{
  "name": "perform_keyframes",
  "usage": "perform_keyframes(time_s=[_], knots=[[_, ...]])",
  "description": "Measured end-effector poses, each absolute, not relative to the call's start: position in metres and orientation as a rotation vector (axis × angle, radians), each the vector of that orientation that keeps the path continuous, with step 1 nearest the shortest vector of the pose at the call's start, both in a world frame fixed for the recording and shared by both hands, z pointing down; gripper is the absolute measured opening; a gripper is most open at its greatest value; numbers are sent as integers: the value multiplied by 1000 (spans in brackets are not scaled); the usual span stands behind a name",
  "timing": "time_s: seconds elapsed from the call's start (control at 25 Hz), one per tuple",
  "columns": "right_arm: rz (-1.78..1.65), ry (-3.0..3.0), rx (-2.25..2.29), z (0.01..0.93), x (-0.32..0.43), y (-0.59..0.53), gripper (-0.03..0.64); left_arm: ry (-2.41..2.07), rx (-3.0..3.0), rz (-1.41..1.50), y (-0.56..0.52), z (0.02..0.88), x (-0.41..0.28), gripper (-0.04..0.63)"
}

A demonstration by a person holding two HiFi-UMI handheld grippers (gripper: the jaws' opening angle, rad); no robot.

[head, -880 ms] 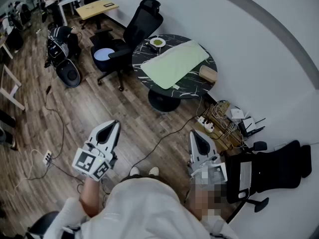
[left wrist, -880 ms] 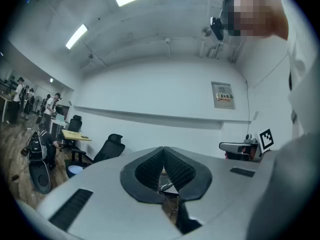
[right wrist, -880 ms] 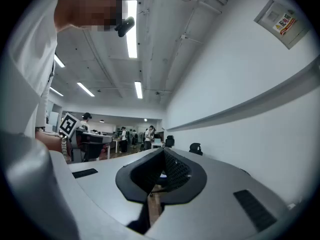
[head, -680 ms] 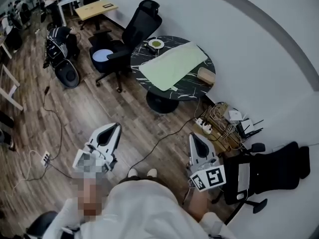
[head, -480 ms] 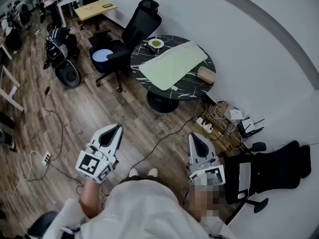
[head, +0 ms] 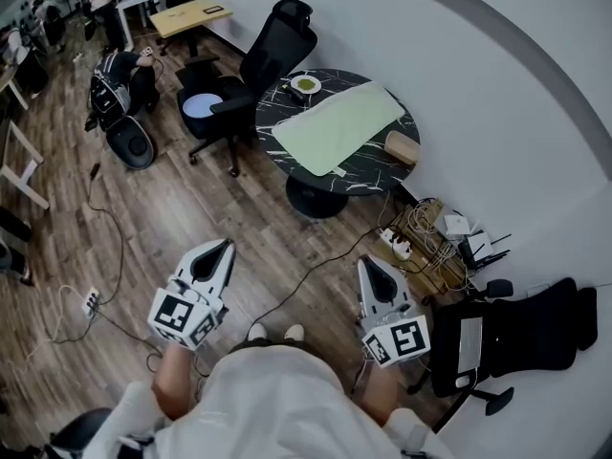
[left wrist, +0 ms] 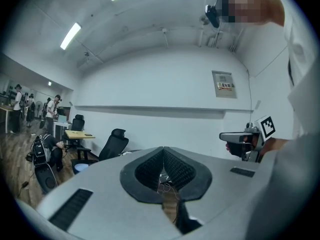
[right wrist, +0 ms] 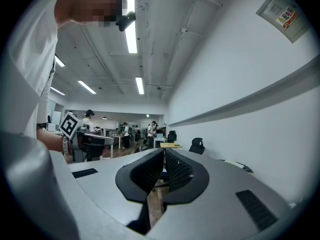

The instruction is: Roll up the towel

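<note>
Unmoved since earlier: left gripper (head: 219, 249), right gripper (head: 369, 263) — jaws together, empty; towel (head: 335, 125) well ahead on table (head: 375, 166), likely nearer the right.

Left gripper (head: 212, 253) and right gripper (head: 373, 273) held level – jaws closed, both empty.

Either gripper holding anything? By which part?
Nothing held. Left gripper and right gripper are both shut, empty; the towel lies flat on the round table, untouched.
</note>
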State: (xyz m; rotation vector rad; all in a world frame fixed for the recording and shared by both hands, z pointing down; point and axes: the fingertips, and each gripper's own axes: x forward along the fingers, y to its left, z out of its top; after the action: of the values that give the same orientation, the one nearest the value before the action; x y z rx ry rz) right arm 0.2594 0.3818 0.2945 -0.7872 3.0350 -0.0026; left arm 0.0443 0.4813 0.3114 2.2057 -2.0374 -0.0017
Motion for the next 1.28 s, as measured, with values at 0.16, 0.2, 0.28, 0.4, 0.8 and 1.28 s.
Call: perform_keyframes(time_s=[0.16,0.2,0.28,0.4,0.8,1.28], knots=[[27,3040,-777,292,257,377,-6,-2029,2165,-13,481,319,39,5],[32,3038,-777,291,258,376,24,-2025,2154,-35,480,319,37,5],[30,3036,-781,290,259,373,52,-2026,2139,-68,479,316,35,5],[29,3037,-776,290,257,371,51,-2033,2135,-71,477,313,32,5],[85,3077,-763,296,246,366,267,-1944,2333,-92,464,303,61,314],[61,3006,-840,287,254,351,275,-2067,2213,-161,467,300,31,328]])
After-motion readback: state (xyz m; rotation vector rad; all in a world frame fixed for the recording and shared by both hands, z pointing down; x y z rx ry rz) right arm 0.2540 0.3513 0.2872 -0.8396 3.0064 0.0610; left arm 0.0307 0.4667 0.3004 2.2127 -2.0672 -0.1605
